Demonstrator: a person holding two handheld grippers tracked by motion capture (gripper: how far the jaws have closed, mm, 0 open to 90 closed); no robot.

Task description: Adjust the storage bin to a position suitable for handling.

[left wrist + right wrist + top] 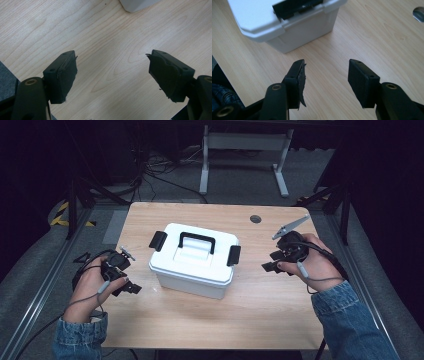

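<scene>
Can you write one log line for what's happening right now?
left gripper open, empty | right gripper open, empty | white box between them, lid on, untouched

1. From my seat the table (260, 305) is evenly lit from above; the room around it falls near black.
2. The high view is soft and grainy.
3. A pale sheen lies on the wood just ahead of the left gripper's fingers (62, 75).
4. The box (287, 27) beyond the right fingers (362, 82) looks washed out, slightly blurred.
</scene>
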